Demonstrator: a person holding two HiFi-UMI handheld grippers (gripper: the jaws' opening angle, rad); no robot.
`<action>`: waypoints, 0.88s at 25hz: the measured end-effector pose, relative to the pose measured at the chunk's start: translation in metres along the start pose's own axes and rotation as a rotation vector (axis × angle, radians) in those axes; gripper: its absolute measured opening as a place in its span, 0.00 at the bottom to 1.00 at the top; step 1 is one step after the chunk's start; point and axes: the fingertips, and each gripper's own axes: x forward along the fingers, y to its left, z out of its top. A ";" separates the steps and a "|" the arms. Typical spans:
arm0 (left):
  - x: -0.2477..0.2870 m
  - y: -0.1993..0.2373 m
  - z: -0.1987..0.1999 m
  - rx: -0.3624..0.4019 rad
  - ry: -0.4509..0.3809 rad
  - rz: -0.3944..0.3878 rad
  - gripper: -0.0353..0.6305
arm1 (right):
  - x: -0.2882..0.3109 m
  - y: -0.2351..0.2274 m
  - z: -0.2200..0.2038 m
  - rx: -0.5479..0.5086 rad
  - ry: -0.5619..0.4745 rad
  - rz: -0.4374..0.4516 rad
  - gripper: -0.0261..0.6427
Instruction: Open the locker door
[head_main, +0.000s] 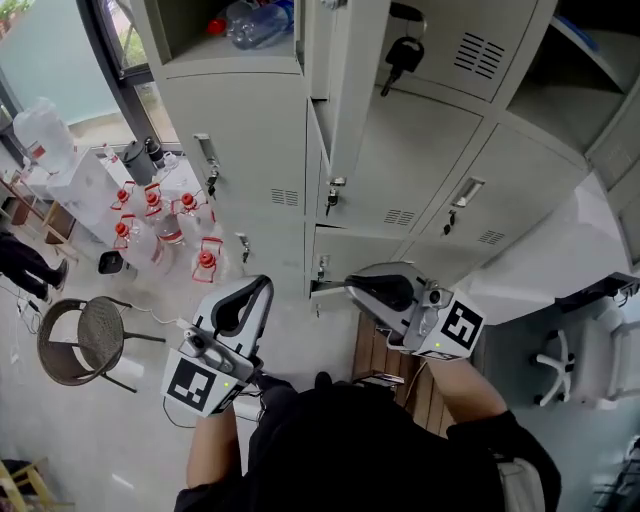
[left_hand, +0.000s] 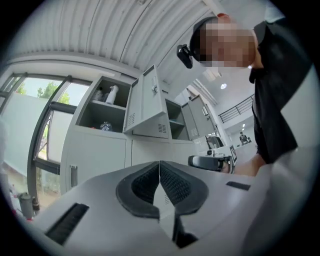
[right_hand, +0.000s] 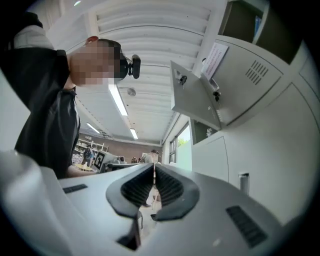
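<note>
As door (head_main: 350, 90) juts outward (tall, upright) | left hand-held gripper (left_hand: 159, 167), right hand-held gripper (right_hand: 153, 169): clenched

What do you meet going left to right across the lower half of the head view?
First the round wicker chair → left gripper → right gripper → white office chair.
</note>
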 end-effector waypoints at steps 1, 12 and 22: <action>-0.002 -0.001 -0.010 -0.026 -0.002 0.007 0.08 | 0.000 0.005 -0.011 0.019 0.004 0.003 0.07; -0.029 -0.024 -0.118 -0.115 0.099 0.007 0.08 | -0.013 0.026 -0.115 0.169 0.084 -0.042 0.07; -0.034 -0.047 -0.157 -0.157 0.177 -0.036 0.08 | -0.016 0.027 -0.178 0.251 0.176 -0.166 0.06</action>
